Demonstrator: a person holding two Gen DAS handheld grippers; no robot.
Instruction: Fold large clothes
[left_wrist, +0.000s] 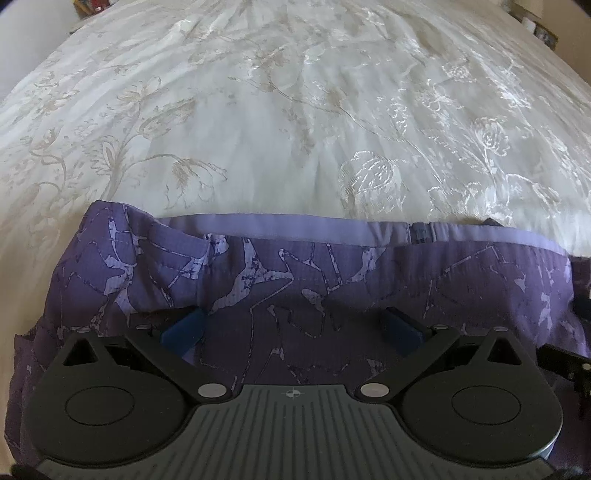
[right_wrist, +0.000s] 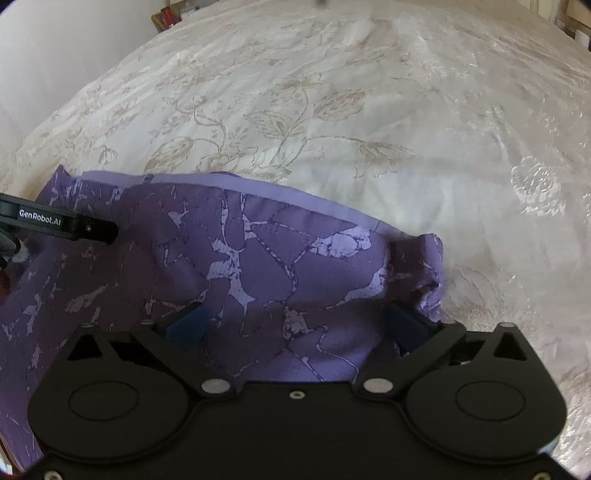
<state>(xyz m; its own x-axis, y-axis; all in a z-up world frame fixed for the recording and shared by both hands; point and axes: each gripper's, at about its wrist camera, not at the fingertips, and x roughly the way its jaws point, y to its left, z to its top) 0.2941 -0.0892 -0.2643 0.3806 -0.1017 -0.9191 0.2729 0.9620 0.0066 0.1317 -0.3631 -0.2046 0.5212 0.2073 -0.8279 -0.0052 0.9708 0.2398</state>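
Both claws, left claw (left_wrist: 291, 326) and right claw (right_wrist: 295, 323), hang spread wide over the purple patterned garment (left_wrist: 332, 273), pinching nothing. It lies flat at the bed's near edge on the cream floral bedspread (left_wrist: 280, 110), seemingly laid down for the next fold.

The garment (left_wrist: 295, 280) lies on the bedspread (left_wrist: 280, 122), under both tools, left tool (left_wrist: 291, 326) beside right tool (right_wrist: 295, 325).

my bed (left_wrist: 295, 110) wears a cream floral bedspread (right_wrist: 369, 110); a purple patterned garment (left_wrist: 295, 266) lies flat at its near edge.
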